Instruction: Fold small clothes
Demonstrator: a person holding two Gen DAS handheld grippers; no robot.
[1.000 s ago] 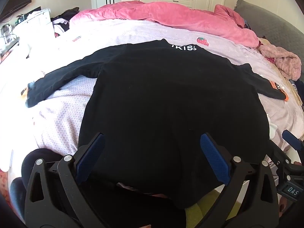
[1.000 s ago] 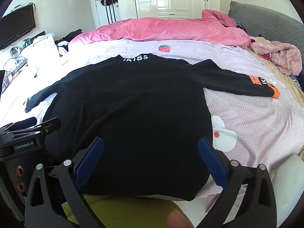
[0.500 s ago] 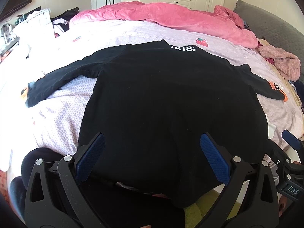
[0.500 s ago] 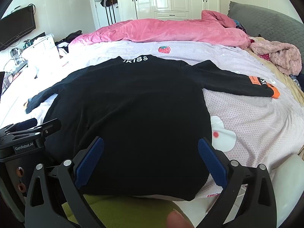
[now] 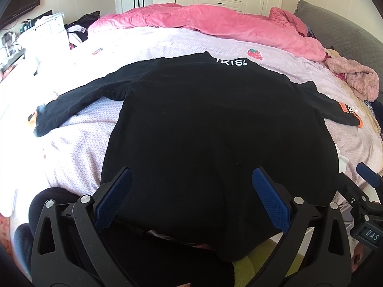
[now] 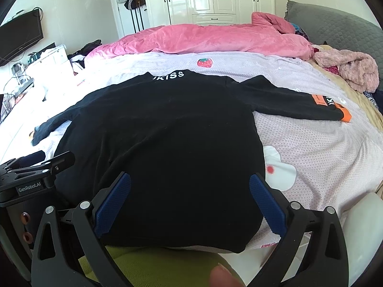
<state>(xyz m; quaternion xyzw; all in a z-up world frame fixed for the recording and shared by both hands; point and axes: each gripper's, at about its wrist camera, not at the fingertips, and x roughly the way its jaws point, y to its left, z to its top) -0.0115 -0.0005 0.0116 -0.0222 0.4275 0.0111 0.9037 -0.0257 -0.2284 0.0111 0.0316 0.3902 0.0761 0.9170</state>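
1. Black top: spread flat on the bed, hem nearest both tools, collar far, long axis running straight away.
2. Left gripper, right gripper: jaws wide apart, holding nothing, over the hem.
3. Right view alone shows the orange cuff clearly.

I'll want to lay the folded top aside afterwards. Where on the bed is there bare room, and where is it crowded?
Bare sheet lies between the black top, its orange-cuffed sleeve and the near edge. A strip lies between the collar and the pink duvet. Crowded: the fluffy pink garment by the headboard.
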